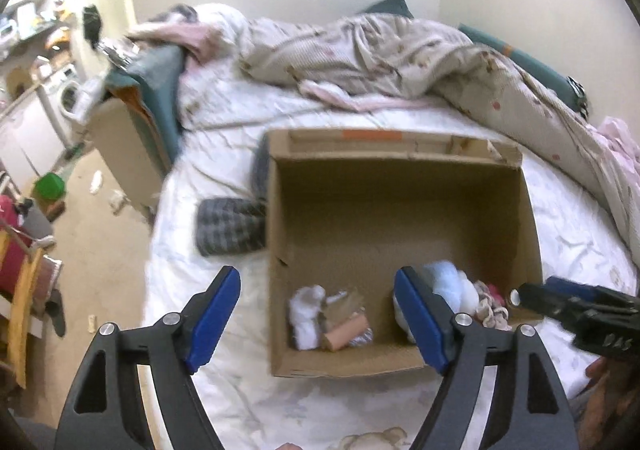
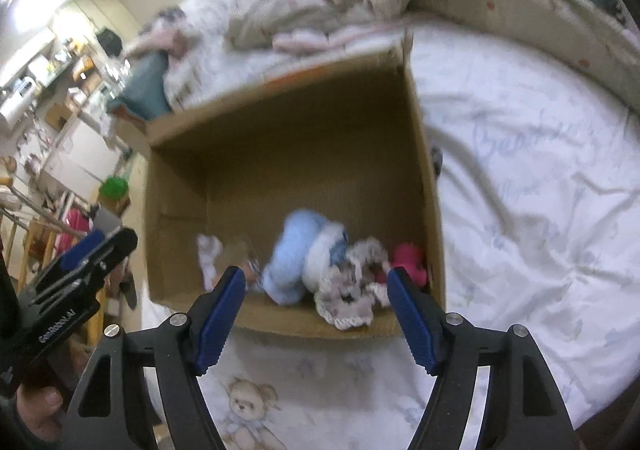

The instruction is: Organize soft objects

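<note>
An open cardboard box (image 1: 360,154) stands on the bed; it also shows in the right wrist view (image 2: 424,154). Inside, along its near wall, lie a white sock (image 1: 306,314), a peach roll (image 1: 346,332), a light blue and white plush (image 2: 304,254), a frilly lace piece (image 2: 352,298) and a pink soft item (image 2: 408,258). My left gripper (image 1: 318,314) is open and empty above the box's near left corner. My right gripper (image 2: 316,310) is open and empty above the near wall, over the plush. A grey checked cloth (image 1: 228,226) lies on the bed left of the box.
A rumpled floral duvet (image 1: 380,54) and pink cloth (image 1: 340,96) lie behind the box. The white bear-print sheet (image 2: 540,170) spreads to the right. Left of the bed is cluttered floor with a green container (image 1: 50,186), a washing machine (image 1: 66,98) and a wooden rack (image 1: 24,290).
</note>
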Demonstrator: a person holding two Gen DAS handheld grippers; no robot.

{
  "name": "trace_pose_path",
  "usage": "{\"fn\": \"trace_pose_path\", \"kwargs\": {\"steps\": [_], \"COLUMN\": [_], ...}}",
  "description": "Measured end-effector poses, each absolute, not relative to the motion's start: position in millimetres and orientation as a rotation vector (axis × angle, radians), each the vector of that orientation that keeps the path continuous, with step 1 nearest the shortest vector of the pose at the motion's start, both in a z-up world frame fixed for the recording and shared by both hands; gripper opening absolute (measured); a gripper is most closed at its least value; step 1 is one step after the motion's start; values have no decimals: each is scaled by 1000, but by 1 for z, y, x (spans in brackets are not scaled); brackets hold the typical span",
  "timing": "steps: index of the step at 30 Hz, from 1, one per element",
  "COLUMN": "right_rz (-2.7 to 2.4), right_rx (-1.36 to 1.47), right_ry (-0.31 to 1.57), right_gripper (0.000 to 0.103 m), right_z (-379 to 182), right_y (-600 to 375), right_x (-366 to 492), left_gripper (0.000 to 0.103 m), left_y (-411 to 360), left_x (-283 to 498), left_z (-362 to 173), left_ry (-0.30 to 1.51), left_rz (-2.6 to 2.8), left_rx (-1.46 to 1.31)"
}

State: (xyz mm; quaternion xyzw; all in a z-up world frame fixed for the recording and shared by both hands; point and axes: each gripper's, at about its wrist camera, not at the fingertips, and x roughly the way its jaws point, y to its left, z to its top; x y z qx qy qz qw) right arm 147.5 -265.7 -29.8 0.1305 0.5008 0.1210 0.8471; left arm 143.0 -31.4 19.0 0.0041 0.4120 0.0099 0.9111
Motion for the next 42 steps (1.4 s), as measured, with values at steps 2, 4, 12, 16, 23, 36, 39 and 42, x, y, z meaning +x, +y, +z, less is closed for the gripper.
{"fn": "trace_pose_path", "kwargs": {"steps": [2, 4, 12, 16, 23, 36, 39, 42], "right_rz": [252, 251, 242, 246, 219, 177, 179, 176], "right_rx": [281, 279, 232, 204, 227, 156, 146, 129], "right_ry": [981, 915, 749, 731, 770, 813, 821, 822], "right_gripper": [81, 82, 96, 96, 103, 103, 103, 103], "right_z": [-15, -1, 32, 36, 20, 1, -1, -1], "right_y": [-270, -272, -263, -255, -248, -240, -238, -236], "right_x": [139, 131, 101, 89, 67, 75, 76, 75], "left_gripper": [78, 78, 78, 78, 95, 103, 103, 103], "left_y": [-28, -24, -5, 2, 4, 12, 11, 10], "left_x": [134, 122, 87, 69, 49, 55, 55, 54], "left_z": [31, 43, 60, 61, 51, 36, 37, 38], "left_ry": [807, 768, 783, 786, 781, 821, 824, 820], "left_rz": [47, 82, -2, 28, 44, 72, 56, 42], "left_rx": [13, 12, -76, -74, -39, -85, -95, -93]}}
